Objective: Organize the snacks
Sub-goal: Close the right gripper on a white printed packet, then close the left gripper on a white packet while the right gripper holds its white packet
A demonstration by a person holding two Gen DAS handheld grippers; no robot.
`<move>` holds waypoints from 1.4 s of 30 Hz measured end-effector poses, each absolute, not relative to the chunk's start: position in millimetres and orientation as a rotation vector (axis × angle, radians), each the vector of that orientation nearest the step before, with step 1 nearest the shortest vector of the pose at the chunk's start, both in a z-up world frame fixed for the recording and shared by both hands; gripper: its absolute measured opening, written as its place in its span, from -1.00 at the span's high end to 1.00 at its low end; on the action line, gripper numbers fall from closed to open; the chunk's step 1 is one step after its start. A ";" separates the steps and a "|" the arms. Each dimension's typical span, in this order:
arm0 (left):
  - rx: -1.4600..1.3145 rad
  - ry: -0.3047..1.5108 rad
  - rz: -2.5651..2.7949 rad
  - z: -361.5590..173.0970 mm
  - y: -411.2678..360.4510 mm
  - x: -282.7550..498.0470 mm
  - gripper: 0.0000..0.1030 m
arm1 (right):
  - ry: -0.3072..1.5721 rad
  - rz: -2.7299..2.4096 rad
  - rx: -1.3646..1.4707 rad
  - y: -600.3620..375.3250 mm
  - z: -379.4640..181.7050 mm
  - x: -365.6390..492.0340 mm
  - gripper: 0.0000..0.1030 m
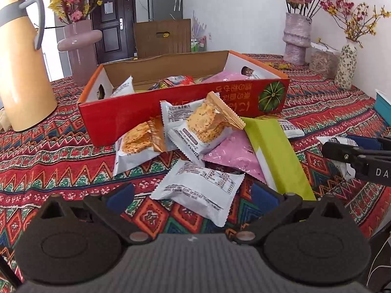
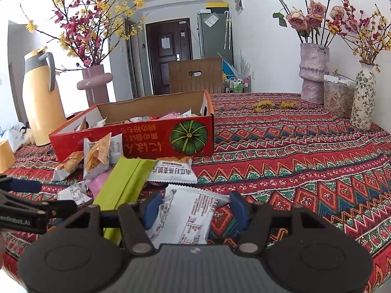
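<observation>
A red cardboard box (image 1: 122, 119) with a pumpkin picture stands on the patterned tablecloth, with several snack packets inside. A pile of packets leans against its front: oat-crisp packets (image 1: 207, 124), a pink packet (image 1: 232, 153) and a long green packet (image 1: 276, 156). My left gripper (image 1: 193, 195) is open, its blue pads on either side of a white packet (image 1: 200, 190) that lies on the cloth, not touching it. My right gripper (image 2: 194, 207) is shut on another white snack packet (image 2: 188, 219), just right of the pile. The left gripper's fingers (image 2: 24, 186) show at the left edge.
A yellow thermos jug (image 1: 24, 73) stands left of the box, and a mauve vase (image 1: 80, 48) behind it. At the far right stand a pink vase (image 2: 314, 78), a clear jar (image 2: 338, 97) and a flowered vase (image 2: 364, 97). A teal object (image 1: 382, 107) sits at the right edge.
</observation>
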State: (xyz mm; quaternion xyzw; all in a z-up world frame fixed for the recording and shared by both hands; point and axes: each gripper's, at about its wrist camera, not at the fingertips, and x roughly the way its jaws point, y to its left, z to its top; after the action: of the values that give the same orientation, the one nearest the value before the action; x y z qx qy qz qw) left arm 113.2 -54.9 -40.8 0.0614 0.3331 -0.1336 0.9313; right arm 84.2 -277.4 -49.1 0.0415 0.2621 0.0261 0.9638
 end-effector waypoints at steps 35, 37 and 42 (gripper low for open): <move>0.044 0.704 -0.305 -37.2 -37.7 121.5 0.09 | 0.547 0.072 0.110 -280.7 -52.8 85.9 -0.18; 0.046 0.691 -0.306 -34.6 -37.2 118.2 0.20 | 0.545 0.072 0.108 -280.2 -51.8 85.0 -0.18; 0.047 0.664 -0.291 -30.1 -34.6 112.6 0.45 | 0.543 0.077 0.104 -278.0 -50.5 83.2 -0.18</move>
State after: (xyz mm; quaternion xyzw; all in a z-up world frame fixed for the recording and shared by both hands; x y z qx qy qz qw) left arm 112.6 -34.6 -30.1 0.0232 0.3247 -0.1423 0.9348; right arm 83.2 -278.0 -50.5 0.0515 0.2681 0.0382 0.9613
